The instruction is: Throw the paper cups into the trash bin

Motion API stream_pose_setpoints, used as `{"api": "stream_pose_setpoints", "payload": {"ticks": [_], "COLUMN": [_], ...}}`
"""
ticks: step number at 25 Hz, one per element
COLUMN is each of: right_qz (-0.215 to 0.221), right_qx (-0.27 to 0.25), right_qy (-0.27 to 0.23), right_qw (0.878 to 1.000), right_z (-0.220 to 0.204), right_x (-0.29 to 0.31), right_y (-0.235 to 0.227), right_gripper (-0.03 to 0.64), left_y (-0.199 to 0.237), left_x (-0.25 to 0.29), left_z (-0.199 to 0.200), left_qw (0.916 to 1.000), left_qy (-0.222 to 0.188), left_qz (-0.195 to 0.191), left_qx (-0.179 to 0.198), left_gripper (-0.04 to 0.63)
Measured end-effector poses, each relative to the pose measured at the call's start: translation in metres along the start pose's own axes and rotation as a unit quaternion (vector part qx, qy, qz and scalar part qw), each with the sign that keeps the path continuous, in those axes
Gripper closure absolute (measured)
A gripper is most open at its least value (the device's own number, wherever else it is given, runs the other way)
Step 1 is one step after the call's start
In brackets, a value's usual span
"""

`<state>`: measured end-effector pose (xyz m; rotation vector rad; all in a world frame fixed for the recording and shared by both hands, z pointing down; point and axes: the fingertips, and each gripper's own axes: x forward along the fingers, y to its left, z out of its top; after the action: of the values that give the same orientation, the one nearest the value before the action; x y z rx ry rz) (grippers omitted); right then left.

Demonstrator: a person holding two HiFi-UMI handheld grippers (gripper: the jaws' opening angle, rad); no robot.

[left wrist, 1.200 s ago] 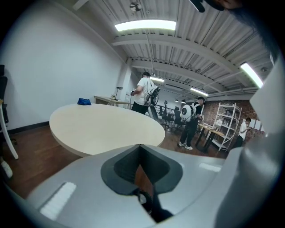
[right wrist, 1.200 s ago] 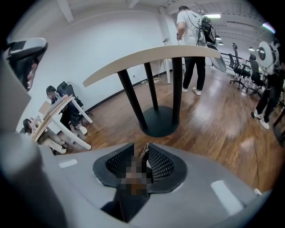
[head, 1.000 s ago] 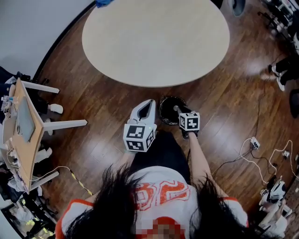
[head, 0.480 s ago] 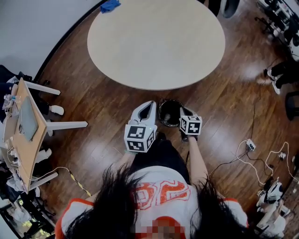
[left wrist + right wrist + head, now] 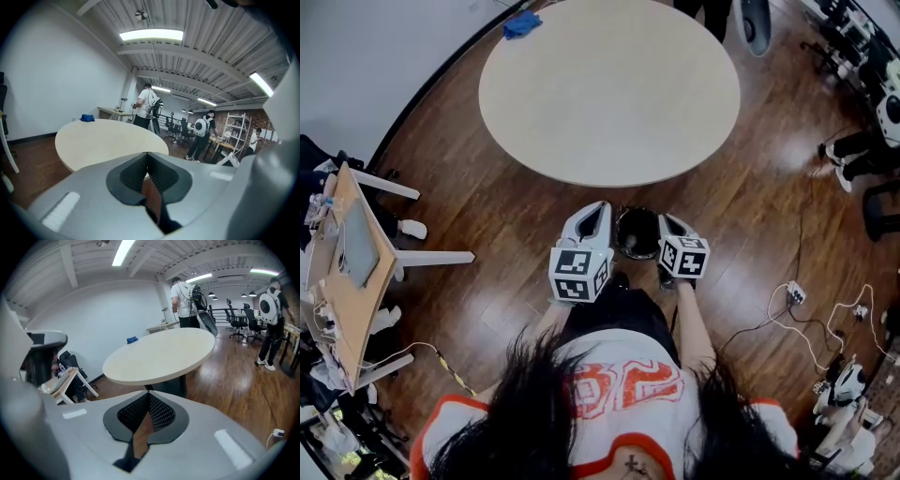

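Observation:
A black trash bin (image 5: 636, 232) stands on the wood floor just in front of the round table (image 5: 609, 84), between my two grippers. A pale thing lies inside it; I cannot tell what it is. My left gripper (image 5: 598, 206) sits at the bin's left rim, and in the left gripper view its jaws (image 5: 147, 153) meet with nothing between them. By the bin's right rim my right gripper (image 5: 664, 219) is shut and empty too, its tips closed (image 5: 149, 393). No paper cup shows on the table.
A blue cloth (image 5: 522, 23) lies at the table's far left edge. A small wooden desk (image 5: 347, 272) with white legs stands to the left. Cables and a power strip (image 5: 795, 294) lie on the floor to the right. People stand beyond the table (image 5: 146, 104).
My right gripper has drawn back from over the bin's mouth to its right rim. The left gripper has hardly moved. The head view has shifted so more of the table shows.

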<state>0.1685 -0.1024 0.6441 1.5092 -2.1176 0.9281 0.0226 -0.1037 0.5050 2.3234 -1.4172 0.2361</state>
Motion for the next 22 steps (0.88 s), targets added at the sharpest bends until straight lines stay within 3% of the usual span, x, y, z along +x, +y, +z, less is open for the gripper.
{"api": "stream_pose_setpoints", "payload": {"ticks": [11,22], "right_qz": [0.047,0.086], "right_qx": [-0.012,-0.006], "right_qy": [-0.097,-0.163], "right_qw": [0.994,0.983], "right_z": [0.082,0.130], "right_x": [-0.049,-0.078], "right_y": [0.060,0.100], "right_gripper": [0.615,0.617], "left_y": [0.006,0.016], "left_x": [-0.003,-0.011], "left_z": [0.026,0.038], "left_qw": [0.9996,0.9988], "left_qy": [-0.028,-0.048], "left_qz": [0.006,0.014], "left_qx": [0.001,-0.003], "left_gripper": [0.595,0.595]}}
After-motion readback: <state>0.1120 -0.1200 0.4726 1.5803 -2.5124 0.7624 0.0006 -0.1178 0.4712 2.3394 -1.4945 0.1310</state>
